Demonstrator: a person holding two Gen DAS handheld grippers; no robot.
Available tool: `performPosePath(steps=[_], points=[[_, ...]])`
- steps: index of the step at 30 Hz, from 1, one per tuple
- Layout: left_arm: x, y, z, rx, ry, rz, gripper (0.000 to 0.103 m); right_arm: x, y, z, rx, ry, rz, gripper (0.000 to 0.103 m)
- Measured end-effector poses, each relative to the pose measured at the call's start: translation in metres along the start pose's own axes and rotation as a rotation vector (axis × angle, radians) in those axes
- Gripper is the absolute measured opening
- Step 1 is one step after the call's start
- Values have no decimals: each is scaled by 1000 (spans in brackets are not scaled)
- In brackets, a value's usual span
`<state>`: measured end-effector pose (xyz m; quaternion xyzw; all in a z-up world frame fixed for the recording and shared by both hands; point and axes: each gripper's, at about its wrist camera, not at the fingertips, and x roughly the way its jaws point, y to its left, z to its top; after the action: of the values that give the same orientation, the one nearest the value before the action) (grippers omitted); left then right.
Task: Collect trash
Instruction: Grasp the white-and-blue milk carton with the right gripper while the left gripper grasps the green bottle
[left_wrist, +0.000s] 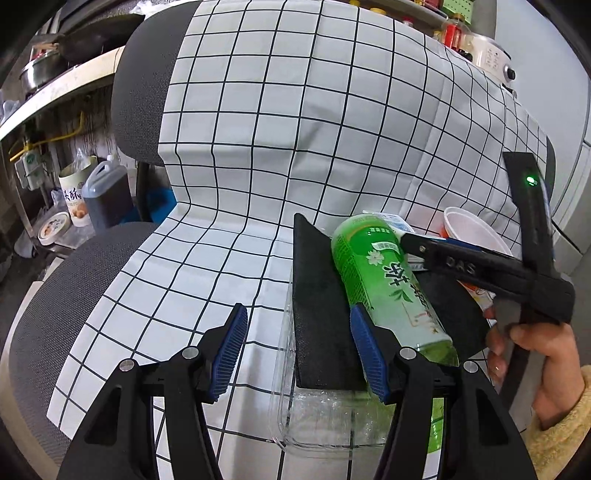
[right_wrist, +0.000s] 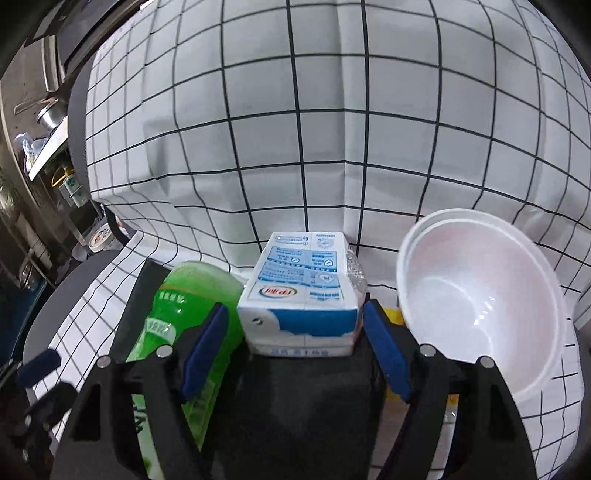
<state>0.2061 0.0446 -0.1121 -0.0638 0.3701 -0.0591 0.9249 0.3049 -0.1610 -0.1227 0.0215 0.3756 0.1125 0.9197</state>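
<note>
Trash gathered on grid-patterned white cloth (left_wrist: 280, 122) draped over chair: green plastic tea bottle (left_wrist: 388, 284) laid on black foam block (left_wrist: 317, 310), blue-and-white milk carton (right_wrist: 303, 291) beside it, empty white plastic bowl (right_wrist: 476, 299) tilted at right. Clear plastic clamshell (left_wrist: 325, 413) seen under block, contents unclear. Left gripper (left_wrist: 299, 354) held apart, nothing clamped. Right gripper (right_wrist: 295, 350) held apart, carton just ahead, untouched.

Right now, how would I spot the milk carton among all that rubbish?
Find the chair draped in a grid-patterned cloth. On its seat, the milk carton stands between a lying green bottle and a tilted white bowl. It alone is boxy, white with blue print.
</note>
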Motion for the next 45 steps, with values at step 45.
performPosePath(steps=[45], points=[[62,-110,20,195,227,151,58,-179,-78,-179,80,-117,-233,83]])
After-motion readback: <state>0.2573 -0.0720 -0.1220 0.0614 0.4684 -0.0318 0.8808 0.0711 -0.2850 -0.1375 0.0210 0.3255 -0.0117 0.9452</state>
